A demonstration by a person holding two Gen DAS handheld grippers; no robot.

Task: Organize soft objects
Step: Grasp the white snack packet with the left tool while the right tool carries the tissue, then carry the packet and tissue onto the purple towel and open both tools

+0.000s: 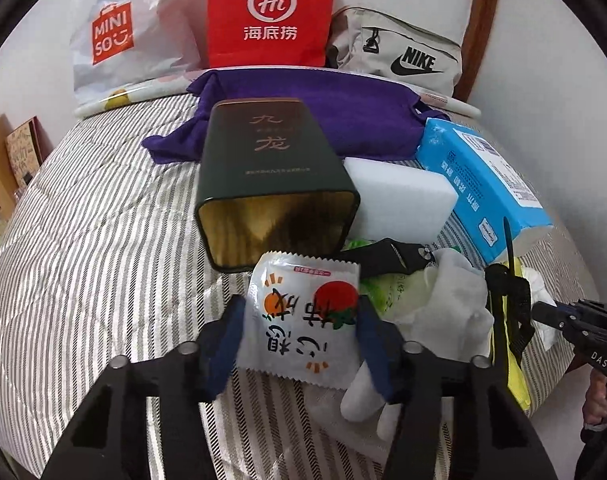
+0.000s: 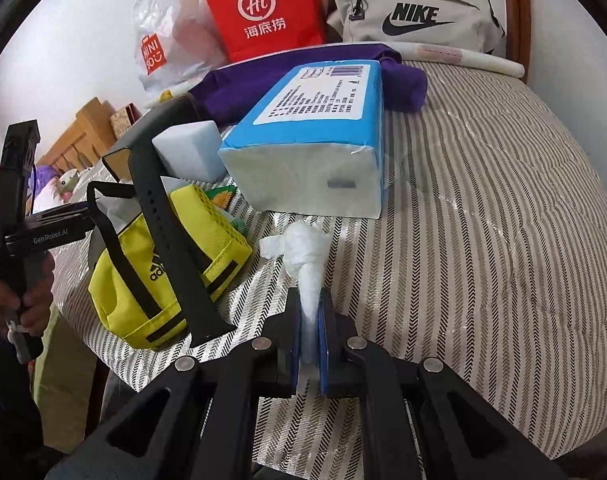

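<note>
Striped bedding (image 1: 103,240) carries the clutter. My left gripper (image 1: 299,324) clamps a white snack packet (image 1: 303,320) near the open dark tin (image 1: 271,184); my right gripper (image 2: 310,320) pinches a crumpled tissue (image 2: 303,256) near the blue tissue pack (image 2: 315,136).

Dark tin (image 1: 271,184), red paper bag (image 1: 269,12), Nike pouch (image 2: 415,16) behind.

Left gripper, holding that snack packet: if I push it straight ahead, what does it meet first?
Probably the dark tin lying on its side, open mouth toward the left gripper. The snack packet would reach the tin's lower rim first. Depth is unclear, so the gap may be wider than it looks.
</note>
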